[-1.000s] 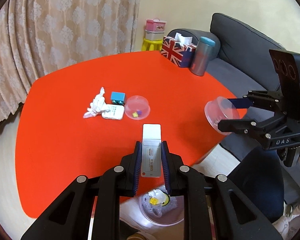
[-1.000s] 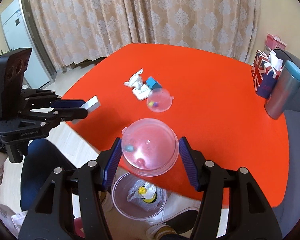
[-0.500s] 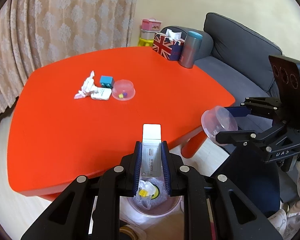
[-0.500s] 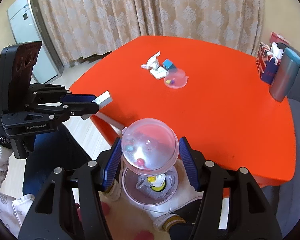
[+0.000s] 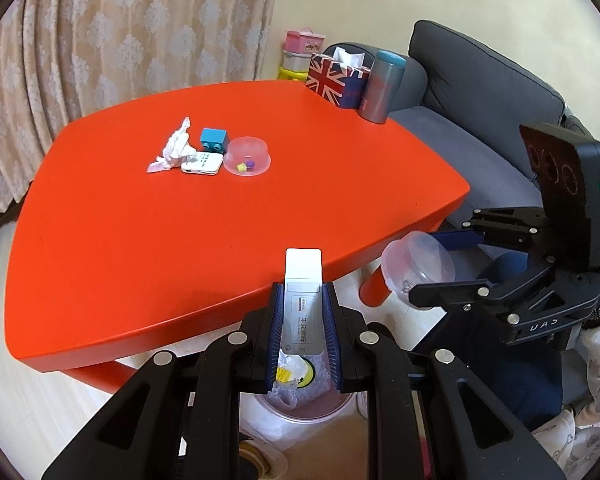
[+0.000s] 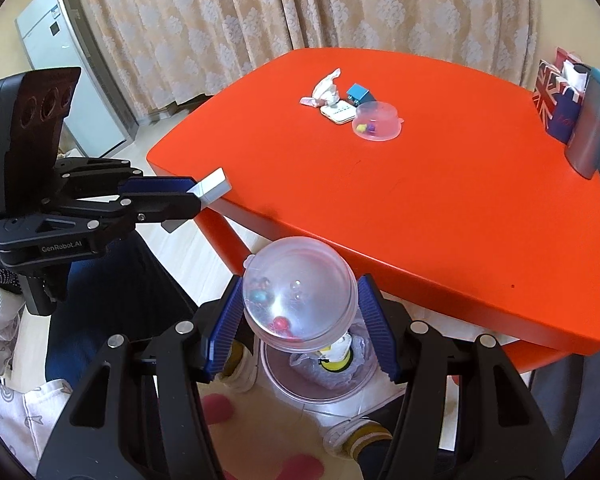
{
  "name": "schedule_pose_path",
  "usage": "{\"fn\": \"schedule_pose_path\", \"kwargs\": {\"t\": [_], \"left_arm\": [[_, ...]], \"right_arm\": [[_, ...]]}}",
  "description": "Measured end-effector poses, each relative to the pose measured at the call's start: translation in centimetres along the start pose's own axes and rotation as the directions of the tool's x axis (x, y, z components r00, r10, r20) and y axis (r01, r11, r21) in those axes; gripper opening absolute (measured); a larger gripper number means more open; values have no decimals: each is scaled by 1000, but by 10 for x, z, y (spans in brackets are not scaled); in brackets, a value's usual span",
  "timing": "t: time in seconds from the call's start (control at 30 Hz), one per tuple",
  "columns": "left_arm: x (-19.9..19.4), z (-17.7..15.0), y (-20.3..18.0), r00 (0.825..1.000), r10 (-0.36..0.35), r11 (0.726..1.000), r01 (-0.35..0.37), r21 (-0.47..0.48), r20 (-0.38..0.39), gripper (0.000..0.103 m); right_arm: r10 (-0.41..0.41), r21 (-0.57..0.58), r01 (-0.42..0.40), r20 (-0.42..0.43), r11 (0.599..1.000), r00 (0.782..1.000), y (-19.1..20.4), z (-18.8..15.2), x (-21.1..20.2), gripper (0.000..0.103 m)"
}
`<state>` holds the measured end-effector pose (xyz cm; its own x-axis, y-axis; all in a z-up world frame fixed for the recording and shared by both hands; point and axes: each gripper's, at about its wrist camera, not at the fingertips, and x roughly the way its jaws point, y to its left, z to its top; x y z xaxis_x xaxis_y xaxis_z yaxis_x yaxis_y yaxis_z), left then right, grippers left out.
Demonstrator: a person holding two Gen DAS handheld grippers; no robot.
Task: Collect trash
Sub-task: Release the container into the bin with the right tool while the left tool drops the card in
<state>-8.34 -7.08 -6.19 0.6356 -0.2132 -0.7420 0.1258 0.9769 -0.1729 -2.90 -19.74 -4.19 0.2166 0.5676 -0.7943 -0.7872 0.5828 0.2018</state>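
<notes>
So the right hand-held gripper (image 6: 300,322) is clamped on a clear plastic dome capsule with little beads inside (image 6: 299,290), and the round clear plastic trash bin (image 6: 320,384) sits on the floor at its 6 o'clock, directly beneath. The left hand-held gripper (image 5: 303,338) pinches a slim white-and-silver card-like stick (image 5: 303,300), long axis pointing to 12 o'clock, over the same bin; I'd guess the right is nearer.

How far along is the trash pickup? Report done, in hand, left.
Done: the bin on the floor already holds wrappers. In hand: left gripper clamps a white stick, right gripper a clear capsule, both above the bin. Left: crumpled tissue, blue block, white card, clear dome on the table.
</notes>
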Motion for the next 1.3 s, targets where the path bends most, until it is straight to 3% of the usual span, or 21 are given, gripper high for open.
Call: {"fn": "schedule_pose_path", "kwargs": {"t": [0.13, 0.17, 0.2, 0.37, 1.3], "left_arm": [[1, 0, 0, 1000, -1, 1000, 1, 0, -1, 19], [1, 0, 0, 1000, -1, 1000, 1, 1, -2, 19], [1, 1, 0, 1000, -1, 1000, 1, 2, -3, 19], [2, 0, 0, 1000, -2, 1000, 3, 6, -6, 19], [31, 1, -37, 995, -52, 996, 58, 73, -81, 19]], "right_arm": [[12, -6, -12, -2, 1000, 1000, 0, 1, 4, 58], [14, -6, -14, -2, 1000, 1000, 1, 1, 4, 64], [15, -5, -15, 2, 1000, 1000, 1, 1, 4, 80], [-4, 14, 4, 26, 1000, 1000, -4, 4, 2, 92], [-116, 104, 107, 85, 989, 990, -43, -5, -39, 93]]}}
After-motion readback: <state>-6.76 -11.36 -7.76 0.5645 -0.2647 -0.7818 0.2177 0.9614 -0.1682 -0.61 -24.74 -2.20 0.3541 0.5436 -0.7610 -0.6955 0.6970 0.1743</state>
